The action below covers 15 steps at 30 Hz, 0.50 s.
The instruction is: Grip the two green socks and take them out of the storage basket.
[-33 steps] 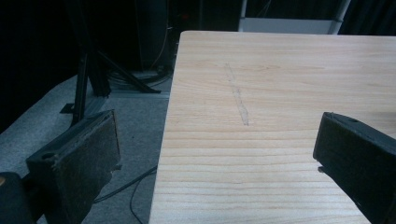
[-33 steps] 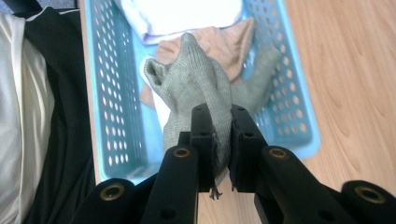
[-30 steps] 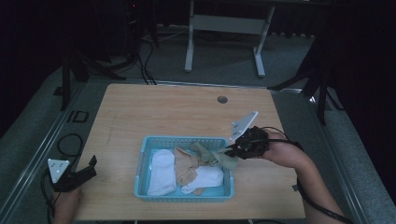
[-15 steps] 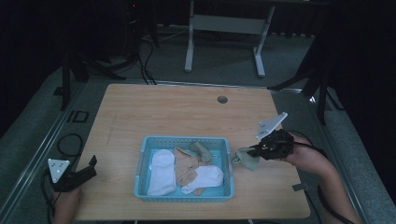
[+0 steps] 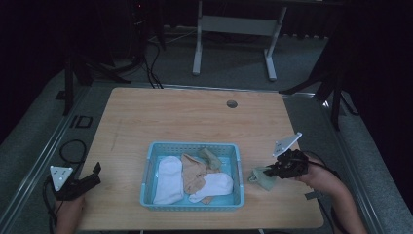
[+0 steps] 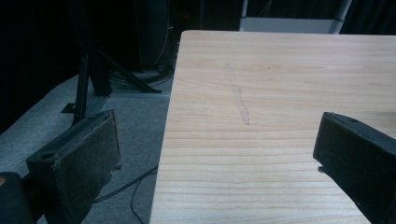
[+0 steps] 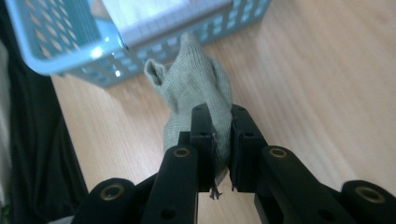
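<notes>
Basket [image 5: 192, 204]: on the table [image 5: 185, 119], near its front edge.
Socks [image 5: 169, 179]: in the basket.
Held sock [image 5: 261, 177]: on the table, just right of the basket.

The jaws hide the near end of the grey-green sock [image 7: 196, 88]. The blue basket [image 7: 60, 51] is blurred and cut off by the top edge. In the high view, socks overlap inside the basket, hiding a tan sock's [image 5: 195, 171] outline.

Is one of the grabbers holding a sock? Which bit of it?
Yes. The right gripper is shut on a grey-green sock, pinching one end of it beside the blue basket. The left gripper is open and holds nothing.
</notes>
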Tool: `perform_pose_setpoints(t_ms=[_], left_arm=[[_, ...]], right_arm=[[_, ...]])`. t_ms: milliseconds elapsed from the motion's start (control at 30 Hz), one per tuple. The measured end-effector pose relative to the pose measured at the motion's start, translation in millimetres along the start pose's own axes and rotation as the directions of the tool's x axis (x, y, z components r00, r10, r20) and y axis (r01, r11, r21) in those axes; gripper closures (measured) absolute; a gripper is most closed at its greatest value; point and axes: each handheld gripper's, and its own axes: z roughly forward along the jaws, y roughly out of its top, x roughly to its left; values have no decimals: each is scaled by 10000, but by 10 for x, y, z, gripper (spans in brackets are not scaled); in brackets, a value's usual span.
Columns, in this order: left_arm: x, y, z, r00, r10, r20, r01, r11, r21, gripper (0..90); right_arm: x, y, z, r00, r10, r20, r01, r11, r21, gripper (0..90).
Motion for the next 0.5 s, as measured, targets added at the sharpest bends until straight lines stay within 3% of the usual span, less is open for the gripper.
perform_pose_setpoints(t_ms=[500], left_arm=[[0, 0, 1, 10000, -12, 25, 12, 10000, 13, 3]], right_arm=[[-63, -290, 430, 9957, 783, -491, -759, 9959, 487, 817]])
